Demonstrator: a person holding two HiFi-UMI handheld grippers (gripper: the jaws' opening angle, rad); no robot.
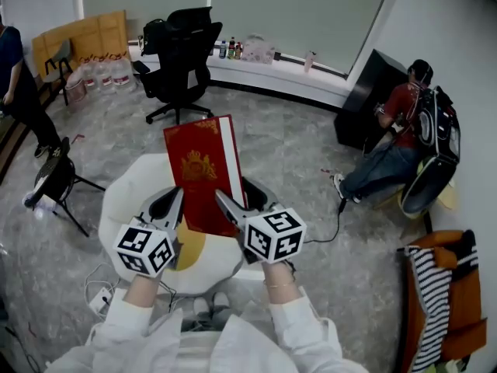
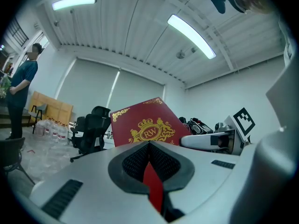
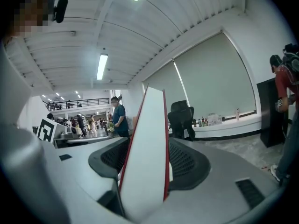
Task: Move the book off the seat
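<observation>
The red hardcover book (image 1: 200,169), gold crest on its cover and white page edge at its right, hangs tilted above the white round seat (image 1: 124,200), apparently clear of it.

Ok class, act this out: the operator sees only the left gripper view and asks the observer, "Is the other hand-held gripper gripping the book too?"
Observer: Yes. The right hand-held gripper is shut on the book, across its white page block.
Operator: What's beneath the book?
Observer: The white seat. In the head view the book is over it.
Operator: Anyone off to the right?
Observer: A person in a red shirt sits by a black cabinet.
</observation>
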